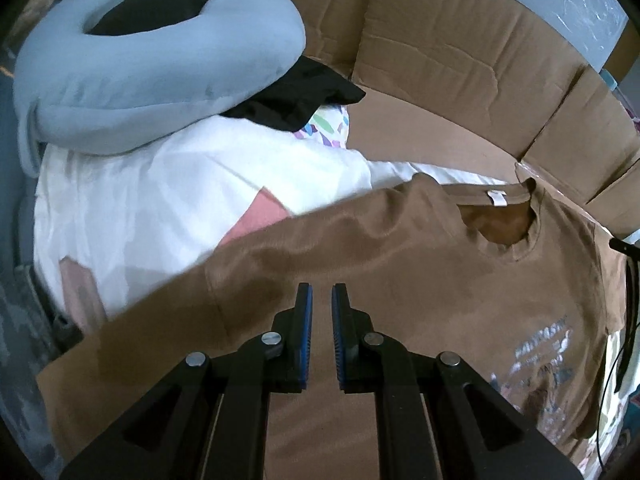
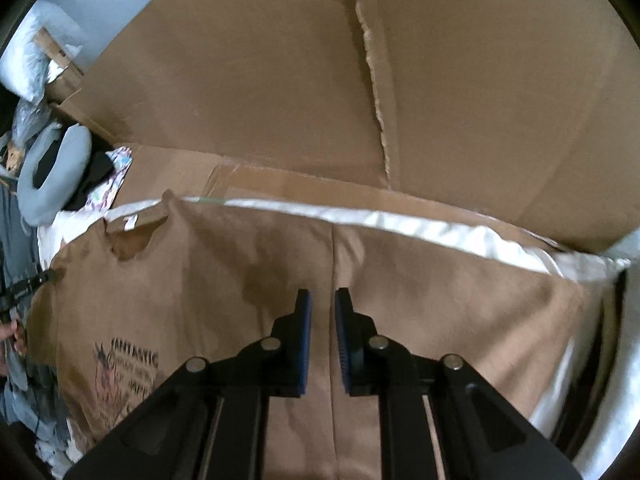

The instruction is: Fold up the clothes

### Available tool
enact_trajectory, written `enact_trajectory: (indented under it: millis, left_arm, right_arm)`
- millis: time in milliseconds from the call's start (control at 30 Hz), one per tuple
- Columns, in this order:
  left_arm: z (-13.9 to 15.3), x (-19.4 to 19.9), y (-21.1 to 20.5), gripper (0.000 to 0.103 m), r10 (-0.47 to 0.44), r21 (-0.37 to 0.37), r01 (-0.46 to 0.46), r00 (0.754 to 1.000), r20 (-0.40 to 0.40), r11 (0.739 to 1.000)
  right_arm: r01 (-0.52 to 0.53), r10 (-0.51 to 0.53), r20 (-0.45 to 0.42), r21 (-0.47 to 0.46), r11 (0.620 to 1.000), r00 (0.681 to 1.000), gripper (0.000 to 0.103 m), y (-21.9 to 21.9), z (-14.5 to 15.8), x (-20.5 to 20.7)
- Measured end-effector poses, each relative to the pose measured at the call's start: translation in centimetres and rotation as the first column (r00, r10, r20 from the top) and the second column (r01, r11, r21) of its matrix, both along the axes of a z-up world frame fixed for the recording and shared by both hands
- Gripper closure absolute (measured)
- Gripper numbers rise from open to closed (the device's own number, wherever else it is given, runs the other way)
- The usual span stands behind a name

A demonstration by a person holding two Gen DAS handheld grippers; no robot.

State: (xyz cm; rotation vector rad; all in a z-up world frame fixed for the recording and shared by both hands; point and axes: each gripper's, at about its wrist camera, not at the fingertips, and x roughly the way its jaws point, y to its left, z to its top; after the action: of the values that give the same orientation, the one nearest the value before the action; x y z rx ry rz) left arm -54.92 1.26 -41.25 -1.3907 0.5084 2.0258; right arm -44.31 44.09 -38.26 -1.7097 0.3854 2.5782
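**A:** Both tongs sit above the brown T-shirt (image 1: 360, 240), nearly closed with nothing between the pads. The left tongs (image 1: 322, 292) hover by the shoulder seam where the sleeve begins; the right tongs (image 2: 323, 296) hover over the opposite sleeve seam.

**B:** Where exactly is the shirt lying?

**A:** Spread flat, print side up, collar (image 1: 496, 196) toward the cardboard wall (image 1: 460, 52). It rests on a white sheet (image 2: 460, 232), which shows as a strip past its far edge.

**B:** Why one tool on each side?

**A:** I judge it as setting up a symmetric fold: each side gets its own sleeve, so the cloth stays square. Closed jaws may also serve for smoothing the fabric.

**B:** And that heap at the left?

**A:** A grey neck pillow (image 1: 160, 68) on dark clothes (image 1: 296, 96), well apart from the shirt, so the folding area stays free.
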Motion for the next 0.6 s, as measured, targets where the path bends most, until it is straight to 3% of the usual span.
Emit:
enact_trajectory:
  millis: [333,600]
  left_arm:
    - [-2.8,-2.8,-0.8,0.094,0.037,0.018,-0.037,0.999,-0.003,0.999]
    - [-1.9,-2.1,-1.7,0.094,0.06,0.003,-0.06,0.996,-0.064,0.998]
  right_arm:
    - [0.037,-0.037,0.001,0.018,0.999,0.999,0.094,0.2,-3.7,-4.0]
    - [0.121,-0.12,-0.028,0.04,0.992,0.992,0.103,2.4,-4.5,-4.4]
